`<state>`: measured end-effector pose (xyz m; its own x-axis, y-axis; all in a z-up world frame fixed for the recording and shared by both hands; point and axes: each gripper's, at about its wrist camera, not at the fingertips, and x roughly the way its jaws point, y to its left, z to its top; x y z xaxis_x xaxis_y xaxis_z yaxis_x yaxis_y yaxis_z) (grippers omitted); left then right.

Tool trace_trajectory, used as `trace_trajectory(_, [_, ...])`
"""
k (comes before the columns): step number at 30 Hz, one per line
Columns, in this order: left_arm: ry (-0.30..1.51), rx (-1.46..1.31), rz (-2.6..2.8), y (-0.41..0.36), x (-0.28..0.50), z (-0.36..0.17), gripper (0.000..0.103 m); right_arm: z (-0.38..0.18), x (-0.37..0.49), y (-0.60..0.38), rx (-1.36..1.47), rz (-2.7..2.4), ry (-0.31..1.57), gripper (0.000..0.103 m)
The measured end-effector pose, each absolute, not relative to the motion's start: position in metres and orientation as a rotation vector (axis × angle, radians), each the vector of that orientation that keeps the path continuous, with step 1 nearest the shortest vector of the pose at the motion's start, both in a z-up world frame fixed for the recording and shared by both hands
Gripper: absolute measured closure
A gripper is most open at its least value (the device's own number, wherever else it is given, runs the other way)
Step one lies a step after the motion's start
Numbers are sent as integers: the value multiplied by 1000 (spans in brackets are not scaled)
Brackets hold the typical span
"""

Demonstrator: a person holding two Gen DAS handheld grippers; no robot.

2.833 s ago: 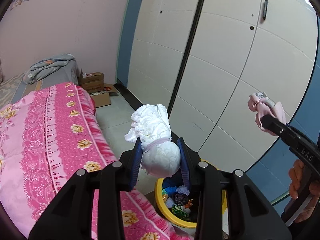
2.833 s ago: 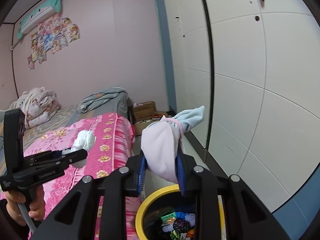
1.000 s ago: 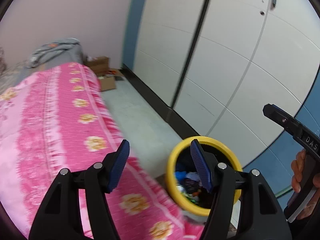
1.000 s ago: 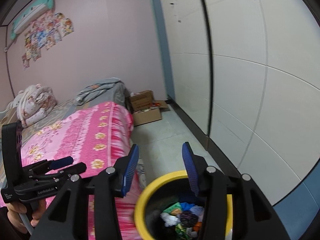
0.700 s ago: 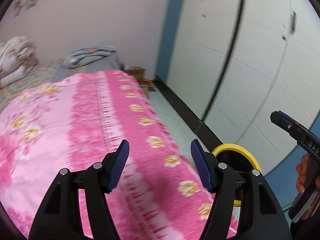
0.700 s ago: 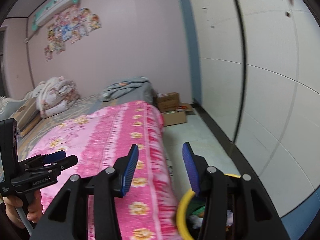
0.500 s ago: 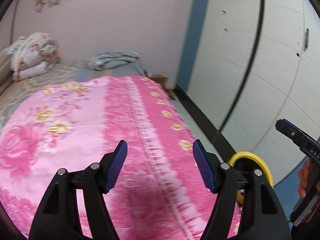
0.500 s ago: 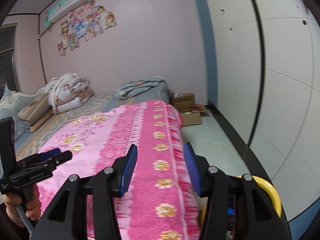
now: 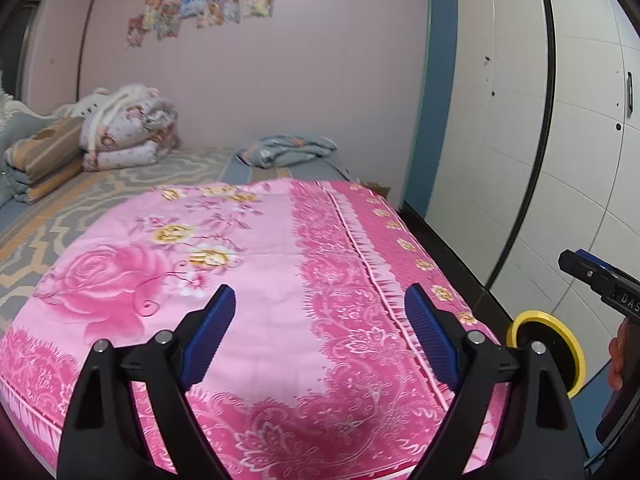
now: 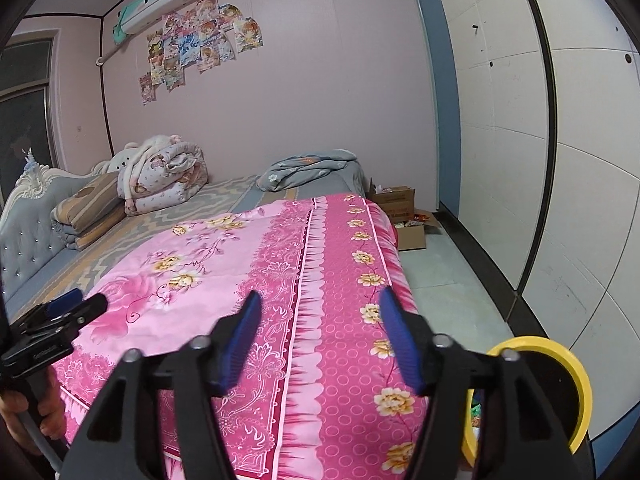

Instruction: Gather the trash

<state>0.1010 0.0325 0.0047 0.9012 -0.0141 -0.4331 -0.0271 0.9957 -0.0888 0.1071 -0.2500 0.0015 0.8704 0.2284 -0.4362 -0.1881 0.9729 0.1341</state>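
A yellow-rimmed trash bin (image 10: 576,392) stands on the floor beside the pink floral bedspread (image 9: 280,280) as the left gripper (image 9: 320,332) and right gripper (image 10: 320,332), jaws opening and empty, apparently seek further trash, none yet visible.

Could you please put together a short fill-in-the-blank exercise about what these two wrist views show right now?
1. The bin beside the bed has a rim coloured ____.
2. Between the fingers of the left gripper, whose jaws are opening, there is ____.
3. The bedspread with the flower print is mainly ____.
4. The cardboard boxes stand on the ____ past the foot of the bed.

Missing words: yellow; nothing; pink; floor
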Motion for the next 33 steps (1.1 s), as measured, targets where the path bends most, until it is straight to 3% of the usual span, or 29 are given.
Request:
trace_trajectory(9, [357, -57, 51, 25, 48, -7, 8, -18, 82, -231, 78, 212, 415, 9])
trace_trajectory(33, [276, -142, 27, 23, 0, 4, 8, -28, 65, -224, 85, 156, 414, 8])
